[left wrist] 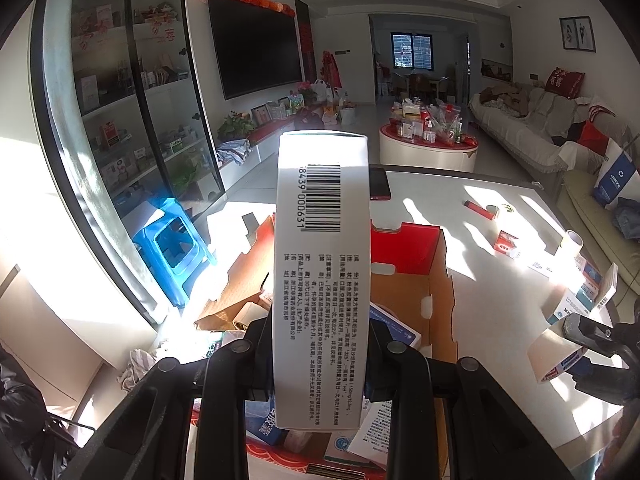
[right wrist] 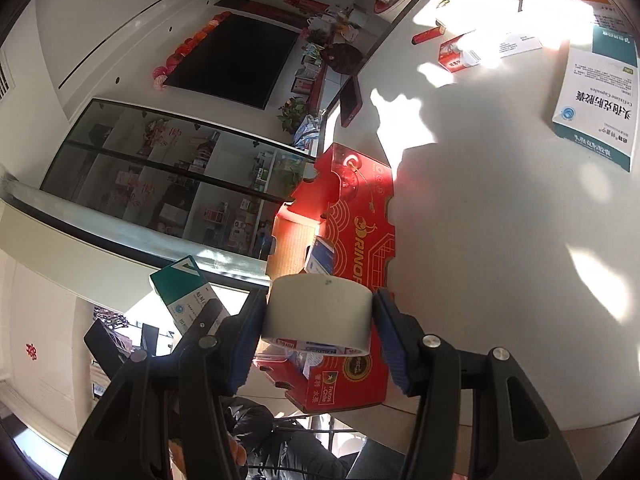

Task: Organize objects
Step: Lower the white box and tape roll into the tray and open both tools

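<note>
Our left tongs (left wrist: pixel 320 364) are clenched on a tall, flat-sided white carton (left wrist: pixel 322 272) of smooth card printed with a barcode and fine text, standing upright between them and hiding much of the open red-and-brown corrugated box (left wrist: pixel 404 276) just beyond. Our right tongs (right wrist: pixel 320 320) grip a matte, off-white roll of tape (right wrist: pixel 318 310) by its curved sides, above that box's glossy red flap (right wrist: pixel 360 220). The box's contents are mostly hidden, and the white tabletop (right wrist: pixel 480 240) glares out under hard sun.

We cannot see most of the red carton (left wrist: pixel 404 236) behind the white medicine box (left wrist: pixel 320 280); the tape roll (right wrist: pixel 318 310) hides packets inside, whose small print we cannot read.
</note>
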`<action>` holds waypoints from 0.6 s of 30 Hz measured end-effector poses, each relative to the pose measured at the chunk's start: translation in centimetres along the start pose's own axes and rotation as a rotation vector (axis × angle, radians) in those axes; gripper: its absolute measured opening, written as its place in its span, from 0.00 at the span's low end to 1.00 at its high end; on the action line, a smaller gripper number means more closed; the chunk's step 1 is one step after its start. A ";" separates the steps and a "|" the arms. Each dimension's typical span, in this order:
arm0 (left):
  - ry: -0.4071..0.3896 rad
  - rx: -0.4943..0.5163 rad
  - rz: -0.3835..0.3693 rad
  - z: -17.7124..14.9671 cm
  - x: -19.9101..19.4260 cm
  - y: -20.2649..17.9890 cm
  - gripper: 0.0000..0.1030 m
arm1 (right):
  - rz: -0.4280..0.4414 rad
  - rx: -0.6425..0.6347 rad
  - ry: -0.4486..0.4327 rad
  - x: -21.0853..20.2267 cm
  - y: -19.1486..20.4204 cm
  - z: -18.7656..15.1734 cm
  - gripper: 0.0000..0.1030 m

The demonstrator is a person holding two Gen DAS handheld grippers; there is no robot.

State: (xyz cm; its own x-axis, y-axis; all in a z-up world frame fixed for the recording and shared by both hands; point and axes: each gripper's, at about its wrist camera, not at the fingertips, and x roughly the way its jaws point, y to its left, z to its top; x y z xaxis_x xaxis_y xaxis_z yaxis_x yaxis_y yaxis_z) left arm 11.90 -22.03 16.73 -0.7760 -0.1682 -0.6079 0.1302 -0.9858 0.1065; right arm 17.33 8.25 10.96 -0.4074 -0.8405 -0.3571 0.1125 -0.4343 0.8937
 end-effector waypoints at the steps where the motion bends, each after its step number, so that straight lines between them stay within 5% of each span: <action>1: 0.005 -0.004 -0.012 0.2 0.3 0.0 0.30 | 0.014 -0.020 0.009 0.8 0.9 0.4 0.53; 7: 0.072 -0.047 -0.076 1.1 3.3 0.5 0.30 | 0.063 -0.119 0.061 6.5 5.8 2.7 0.53; 14: 0.187 -0.070 -0.124 1.4 8.1 1.1 0.32 | 0.032 -0.125 0.115 12.6 6.2 4.4 0.54; 17: 0.225 -0.056 -0.098 1.3 9.7 0.8 0.63 | 0.019 -0.137 0.137 13.6 6.5 4.8 0.66; 18: 0.232 -0.063 -0.097 1.2 9.8 0.8 0.66 | 0.012 -0.153 0.122 13.1 6.7 4.7 0.74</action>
State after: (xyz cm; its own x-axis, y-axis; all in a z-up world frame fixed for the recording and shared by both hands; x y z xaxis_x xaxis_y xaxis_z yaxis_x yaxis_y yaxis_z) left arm 3.62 -24.50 11.80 -0.6255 -0.0621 -0.7778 0.1060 -0.9943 -0.0059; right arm 8.45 -4.14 13.52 -0.2934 -0.8748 -0.3855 0.2565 -0.4605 0.8498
